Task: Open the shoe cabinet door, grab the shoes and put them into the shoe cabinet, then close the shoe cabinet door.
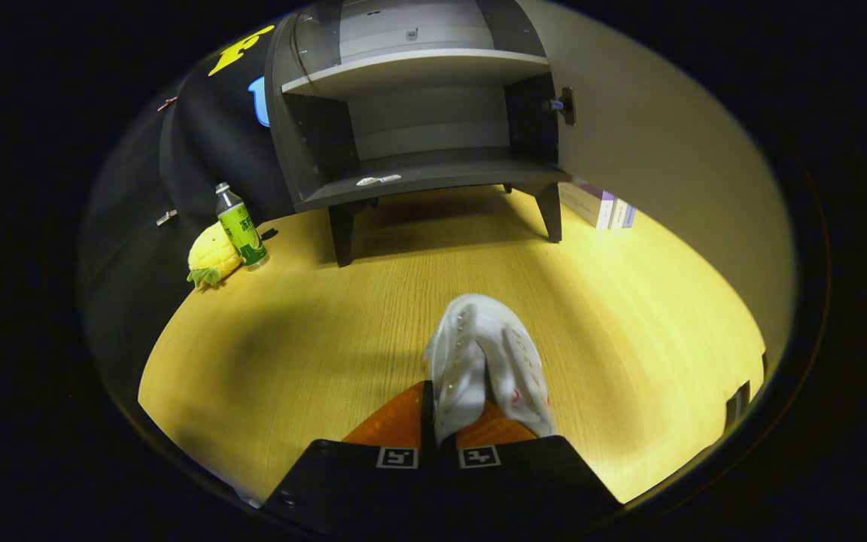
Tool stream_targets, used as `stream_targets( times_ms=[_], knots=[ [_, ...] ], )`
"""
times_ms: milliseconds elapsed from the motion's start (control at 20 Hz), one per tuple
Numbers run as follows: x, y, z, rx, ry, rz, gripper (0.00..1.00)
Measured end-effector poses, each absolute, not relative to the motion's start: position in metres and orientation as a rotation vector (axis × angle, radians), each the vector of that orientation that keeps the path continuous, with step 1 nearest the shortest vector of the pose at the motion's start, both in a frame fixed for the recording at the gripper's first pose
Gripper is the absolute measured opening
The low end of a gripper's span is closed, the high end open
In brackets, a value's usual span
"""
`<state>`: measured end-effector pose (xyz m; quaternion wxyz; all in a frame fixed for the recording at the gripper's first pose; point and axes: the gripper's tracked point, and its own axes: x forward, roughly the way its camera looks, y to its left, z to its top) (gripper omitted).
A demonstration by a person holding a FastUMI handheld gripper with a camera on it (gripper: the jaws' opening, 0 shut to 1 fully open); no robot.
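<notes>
A white shoe [486,361] is pinched between the two fingers of my gripper [439,421], its toe pointing forward and away from me above the wooden floor [313,331]. Both fingers press on the shoe's heel end. Beyond the shoe stands the dark shoe cabinet [418,128] on short legs. Its door [667,173] is swung open to the right, with a dark knob [565,105] on it. The cabinet's lower shelf [433,177] and upper shelf [411,68] show nothing on them except a small pale tag at the lower shelf's front edge.
Left of the cabinet, a green-labelled bottle [240,226] stands beside a yellow plush toy [211,256] against the black booth wall. Some flat boxes [599,207] lie on the floor behind the open door, right of the cabinet's leg.
</notes>
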<state>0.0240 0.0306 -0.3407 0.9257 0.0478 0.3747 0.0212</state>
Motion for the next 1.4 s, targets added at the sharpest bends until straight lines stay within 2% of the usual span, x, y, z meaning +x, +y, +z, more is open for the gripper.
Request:
stream_targets(
  times_ms=[150, 450, 750, 1400],
  knots=[
    [0.029, 0.028, -0.299, 0.114, 0.767, 0.037, 0.05],
    [0.057, 0.043, -0.179, 0.047, 0.625, 0.052, 0.05],
    [0.114, 0.062, -0.088, 0.024, 0.497, 0.076, 0.05],
    [0.281, 0.063, -0.007, -0.052, 0.349, 0.136, 0.05]
  ],
)
